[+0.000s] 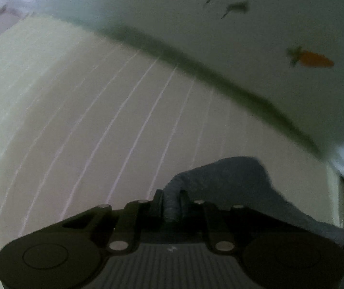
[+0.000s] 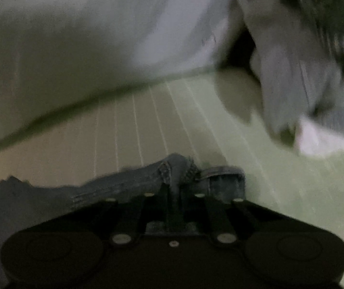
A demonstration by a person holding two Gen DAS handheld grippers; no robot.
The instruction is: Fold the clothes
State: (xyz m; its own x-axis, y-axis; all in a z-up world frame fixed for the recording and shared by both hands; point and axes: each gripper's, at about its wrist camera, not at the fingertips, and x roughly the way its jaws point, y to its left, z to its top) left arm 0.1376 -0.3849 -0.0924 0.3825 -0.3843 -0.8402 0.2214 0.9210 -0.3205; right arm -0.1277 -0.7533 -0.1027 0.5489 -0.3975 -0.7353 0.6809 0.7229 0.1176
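A grey-blue garment point(image 1: 232, 185) hangs from both grippers above a pale striped sheet point(image 1: 87, 120). In the left wrist view my left gripper point(image 1: 171, 198) is shut on a bunched edge of it, and the cloth trails off to the right. In the right wrist view my right gripper point(image 2: 175, 180) is shut on another bunched edge of the garment point(image 2: 114, 187), which trails to the left; a belt-loop-like tab point(image 2: 224, 175) sticks out just right of the fingers. Both views are dim and blurred.
A white pillow or duvet with a small orange carrot print point(image 1: 314, 59) lies across the far side of the sheet; it also shows in the right wrist view point(image 2: 51, 48). A heap of white and dark patterned clothes point(image 2: 316, 60) lies at the right.
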